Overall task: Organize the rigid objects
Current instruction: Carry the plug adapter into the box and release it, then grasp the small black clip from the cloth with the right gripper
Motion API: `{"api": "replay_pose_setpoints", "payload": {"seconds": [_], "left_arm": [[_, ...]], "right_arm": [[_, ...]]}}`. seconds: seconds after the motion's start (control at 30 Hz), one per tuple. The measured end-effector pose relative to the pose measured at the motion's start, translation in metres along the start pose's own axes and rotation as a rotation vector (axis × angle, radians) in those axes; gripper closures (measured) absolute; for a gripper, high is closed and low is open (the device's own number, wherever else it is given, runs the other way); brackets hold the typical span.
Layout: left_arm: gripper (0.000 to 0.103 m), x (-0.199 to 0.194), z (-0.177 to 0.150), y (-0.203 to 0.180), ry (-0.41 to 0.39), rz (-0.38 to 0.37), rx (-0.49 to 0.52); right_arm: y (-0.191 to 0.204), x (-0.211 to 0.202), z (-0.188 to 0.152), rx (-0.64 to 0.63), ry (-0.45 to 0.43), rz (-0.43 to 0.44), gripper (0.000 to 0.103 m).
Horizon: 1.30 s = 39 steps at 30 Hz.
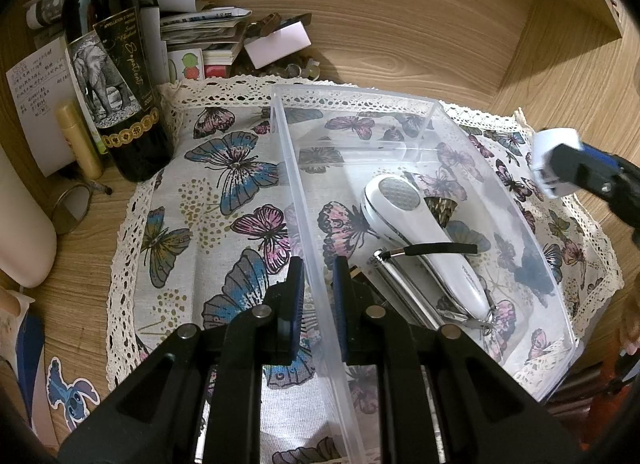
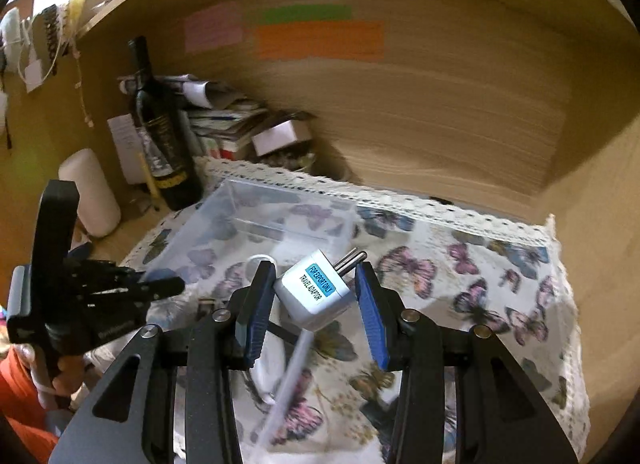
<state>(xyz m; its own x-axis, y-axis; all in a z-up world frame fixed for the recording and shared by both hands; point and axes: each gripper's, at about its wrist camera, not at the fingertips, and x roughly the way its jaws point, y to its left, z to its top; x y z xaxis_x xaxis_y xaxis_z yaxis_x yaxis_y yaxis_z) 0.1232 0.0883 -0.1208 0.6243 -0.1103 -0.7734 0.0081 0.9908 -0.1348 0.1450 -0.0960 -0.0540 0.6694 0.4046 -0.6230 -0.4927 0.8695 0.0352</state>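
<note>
Holding the travel adaptor (image 2: 310, 291) between our right claw's (image 2: 316, 304) blue pads, we carry it in the air above the butterfly cloth (image 2: 480, 284), just right of the clear plastic bin (image 1: 420, 103). The right claw is closed on its white body, one pad on each side face. Our left claw (image 1: 318, 304) is pinched shut on the bin's near wall, one finger outside and one inside, steadying it.

We judge the adaptor to be light, hard and stiff, a small plastic block that will not give under the pads. Its smooth faces could slip or twist if the grip is loose, so the flat sides of the body are the place to hold, never the metal pins. It looks sturdy enough to be set down without much care.

Its long axis runs from body to pins, tilted up and away from the right claw toward the upper right, with the two round pins leading and the blue label facing us.

Ahead of the left claw, inside the bin, a white handheld appliance (image 1: 424, 232) lies slantwise, handle toward us, beside a metal tool (image 1: 400, 280). Free floor remains at the far end of the bin.
</note>
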Motion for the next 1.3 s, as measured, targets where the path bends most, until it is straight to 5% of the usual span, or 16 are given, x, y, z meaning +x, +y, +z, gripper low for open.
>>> {"api": "replay_pose_setpoints", "payload": {"seconds": [0.63, 1.0, 1.3], "left_arm": [[0.090, 0.000, 0.000, 0.000, -0.001, -0.001, -0.001], [0.090, 0.000, 0.000, 0.000, -0.002, -0.001, 0.000], [0.090, -0.002, -0.001, 0.001, -0.004, -0.003, 0.003]], "right_arm": [[0.031, 0.066, -0.013, -0.041, 0.227, 0.155, 0.065], [0.012, 0.039, -0.005, -0.010, 0.154, 0.097, 0.060], [-0.038, -0.005, -0.012, 0.081, 0.082, -0.067, 0.051]]}}
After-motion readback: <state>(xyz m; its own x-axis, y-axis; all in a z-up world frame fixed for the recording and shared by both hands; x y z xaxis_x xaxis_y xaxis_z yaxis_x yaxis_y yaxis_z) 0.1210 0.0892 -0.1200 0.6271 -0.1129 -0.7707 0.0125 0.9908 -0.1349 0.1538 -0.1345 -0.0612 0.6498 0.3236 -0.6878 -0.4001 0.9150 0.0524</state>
